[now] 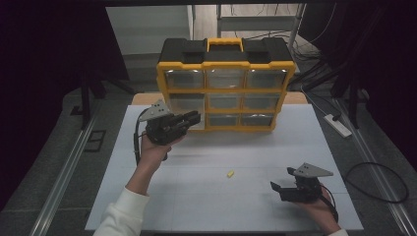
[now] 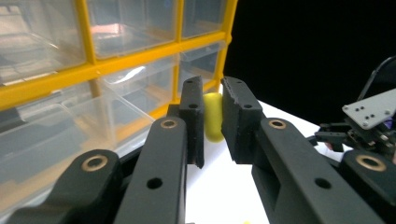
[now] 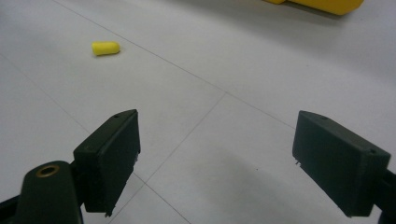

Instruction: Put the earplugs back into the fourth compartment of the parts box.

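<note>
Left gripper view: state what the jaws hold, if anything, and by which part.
The left gripper is shut on a small yellow earplug, pinched across its sides near the upper end; the rounded lower end sticks out below the pads, beside the yellow drawer cabinet.

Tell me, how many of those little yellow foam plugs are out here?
2. One yellow plug is pinched in the left tool, up by the drawer cabinet. The other plug lies loose on the white table. The drawers might hide more.

A white rectangular tabletop is lying across the middle. A white plastic power strip is resting on the grey floor at the far right, and 1 grey metal rail is running along the left.
</note>
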### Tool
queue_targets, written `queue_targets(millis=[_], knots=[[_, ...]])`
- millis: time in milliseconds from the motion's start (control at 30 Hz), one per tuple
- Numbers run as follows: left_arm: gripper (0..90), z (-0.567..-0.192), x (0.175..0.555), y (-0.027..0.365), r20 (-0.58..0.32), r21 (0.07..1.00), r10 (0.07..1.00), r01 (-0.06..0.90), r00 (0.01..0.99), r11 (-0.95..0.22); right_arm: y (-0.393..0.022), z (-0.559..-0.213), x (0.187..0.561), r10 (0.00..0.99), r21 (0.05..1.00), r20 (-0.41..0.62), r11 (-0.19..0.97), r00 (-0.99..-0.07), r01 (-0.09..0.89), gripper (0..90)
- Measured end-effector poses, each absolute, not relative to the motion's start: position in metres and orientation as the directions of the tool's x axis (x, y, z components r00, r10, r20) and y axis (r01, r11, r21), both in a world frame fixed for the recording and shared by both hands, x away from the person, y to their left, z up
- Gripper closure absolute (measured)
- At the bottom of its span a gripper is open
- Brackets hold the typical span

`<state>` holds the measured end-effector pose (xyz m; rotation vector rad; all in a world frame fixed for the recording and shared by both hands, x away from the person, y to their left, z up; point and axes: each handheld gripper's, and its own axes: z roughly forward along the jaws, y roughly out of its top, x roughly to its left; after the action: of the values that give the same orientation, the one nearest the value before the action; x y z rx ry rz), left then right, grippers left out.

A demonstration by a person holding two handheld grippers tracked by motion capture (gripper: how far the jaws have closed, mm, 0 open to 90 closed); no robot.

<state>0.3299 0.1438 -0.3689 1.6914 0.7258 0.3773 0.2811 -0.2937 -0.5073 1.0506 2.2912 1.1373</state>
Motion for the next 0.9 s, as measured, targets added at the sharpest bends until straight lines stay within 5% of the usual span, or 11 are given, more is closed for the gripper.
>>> queue_targets(millis=[900], knots=[[75.2,-0.373,0.394,0.163,-0.131,0.920,0.794,0.371,0.593,-0.126,-0.293,-0.506,0.281,0.753,0.799,-0.011,0.402,-0.657,0.447,16.2]])
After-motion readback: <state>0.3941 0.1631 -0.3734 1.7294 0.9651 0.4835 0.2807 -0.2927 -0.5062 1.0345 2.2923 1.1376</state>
